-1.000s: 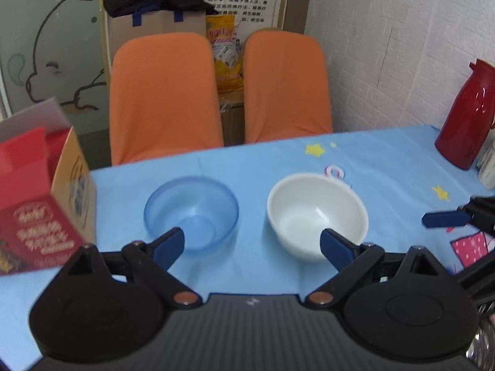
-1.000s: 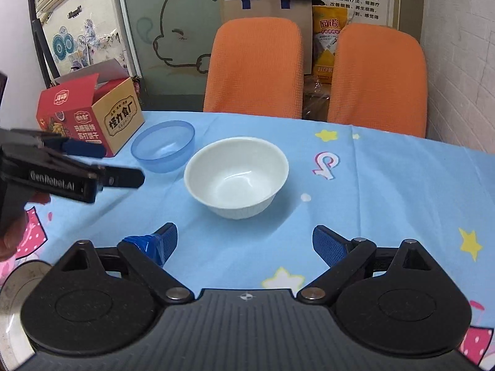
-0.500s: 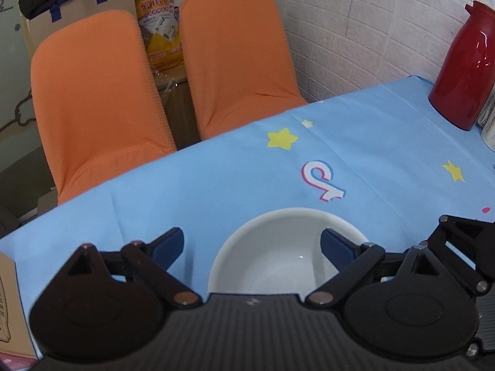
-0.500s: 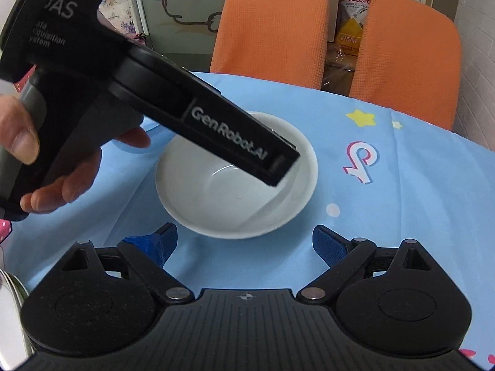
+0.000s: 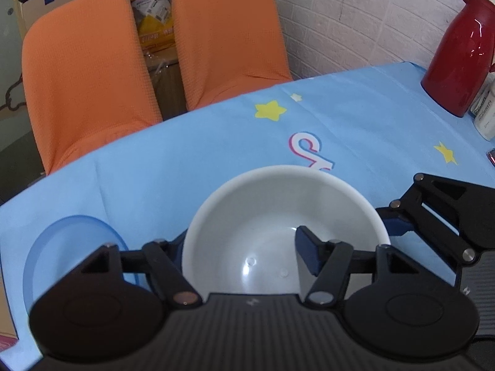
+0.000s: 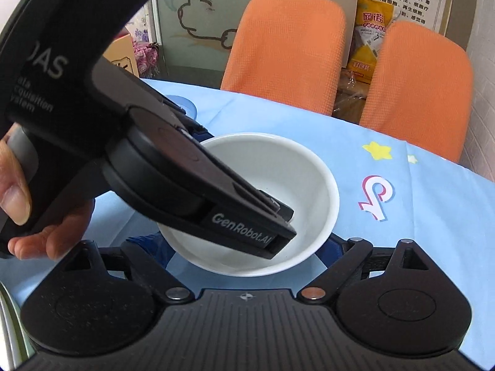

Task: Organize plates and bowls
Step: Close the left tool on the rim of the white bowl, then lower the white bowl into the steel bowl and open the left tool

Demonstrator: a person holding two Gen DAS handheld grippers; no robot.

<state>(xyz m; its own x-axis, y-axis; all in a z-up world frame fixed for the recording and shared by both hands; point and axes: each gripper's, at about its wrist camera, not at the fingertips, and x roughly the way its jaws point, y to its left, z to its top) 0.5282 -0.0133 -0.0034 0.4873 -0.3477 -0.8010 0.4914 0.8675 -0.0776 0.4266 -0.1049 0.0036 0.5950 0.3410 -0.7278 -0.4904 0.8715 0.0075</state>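
Observation:
A white bowl (image 5: 278, 210) (image 6: 287, 182) sits on the blue tablecloth. My left gripper (image 5: 244, 250) straddles its left rim, one finger inside the bowl and one outside; the jaws are part closed, and contact with the rim cannot be told. My right gripper (image 6: 244, 247) is open, its fingers on either side of the bowl's near rim, low by the cloth. A translucent blue bowl (image 5: 71, 241) stands just left of the white bowl; in the right wrist view a sliver of it (image 6: 182, 103) shows behind the left gripper's body.
A red thermos (image 5: 461, 58) and a white container (image 5: 485, 114) stand at the table's right edge. Two orange chairs (image 5: 86, 92) stand behind the table. A cardboard box (image 6: 123, 58) is at the far left. A metal rim (image 6: 6, 318) shows at lower left.
Both grippers have moved in on the white bowl. The left gripper dropped onto its rim with jaws narrower; the right gripper came closer so its fingers flank the bowl.

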